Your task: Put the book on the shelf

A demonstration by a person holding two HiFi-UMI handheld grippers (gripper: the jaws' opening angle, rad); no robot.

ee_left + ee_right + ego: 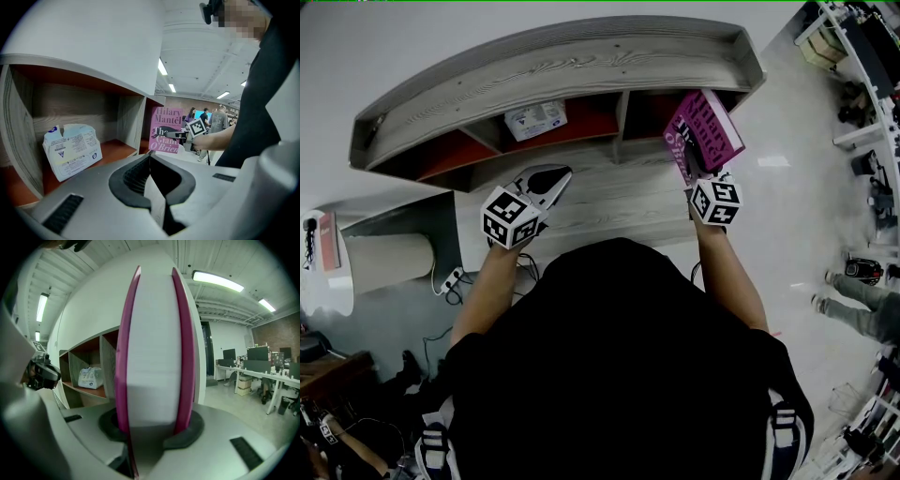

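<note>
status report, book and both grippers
Right gripper shut on book, upright before shelf, right compartment, not in yet. Left gripper shut, empty. White packet one compartment over, not blocking.

Left gripper [561, 175] jaws together, right gripper [691, 169] jaws clamped.

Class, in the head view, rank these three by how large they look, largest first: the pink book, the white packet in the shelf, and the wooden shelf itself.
1. wooden shelf
2. pink book
3. white packet, partly tucked under the shelf top, so its full size is unsure
</note>
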